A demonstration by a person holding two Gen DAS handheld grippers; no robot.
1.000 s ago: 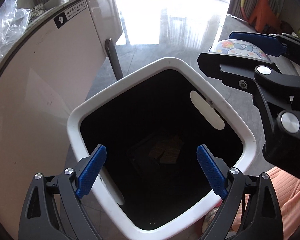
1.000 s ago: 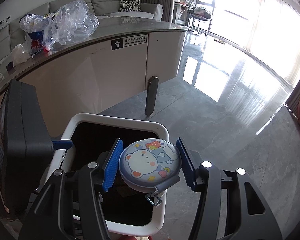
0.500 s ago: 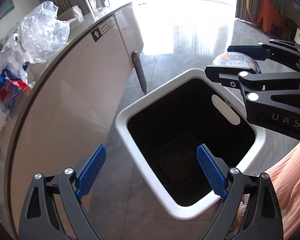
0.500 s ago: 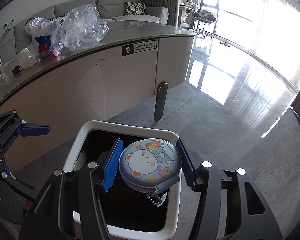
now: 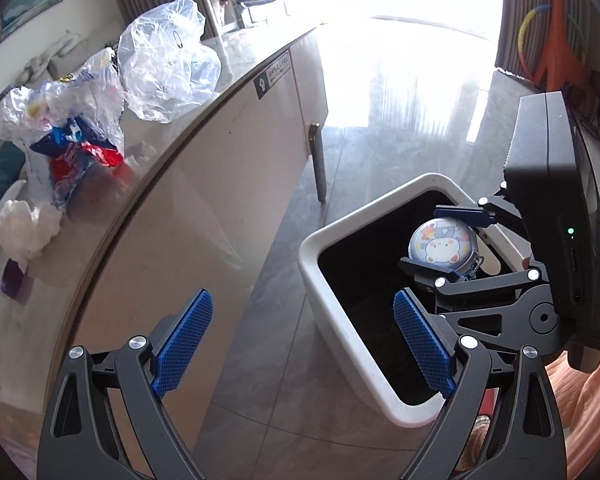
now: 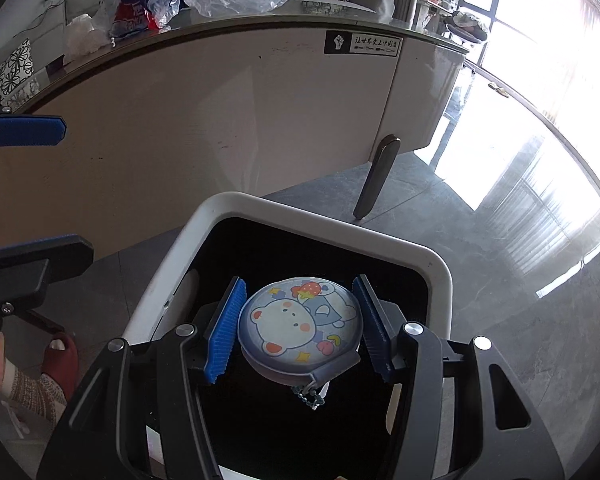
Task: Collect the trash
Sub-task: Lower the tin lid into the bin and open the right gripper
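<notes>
Drop step: right claw (image 6: 298,330) grips the round blue bear-print case (image 6: 300,326) above the white square bin (image 6: 440,276); next, release it. Left claw (image 5: 300,346) is spread, empty.

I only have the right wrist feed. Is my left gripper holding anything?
Observer: No. The left gripper is open, nothing between its pads.
Operator: Where is it pointing?
Observer: Between the counter side and the bin, at the floor.
Operator: What trash remains on the counter?
Observer: Clear bags, a red and blue wrapper and a crumpled tissue.
Operator: Is my case over the bin?
Observer: Yes. The right gripper holds the bear case above the opening.
</notes>
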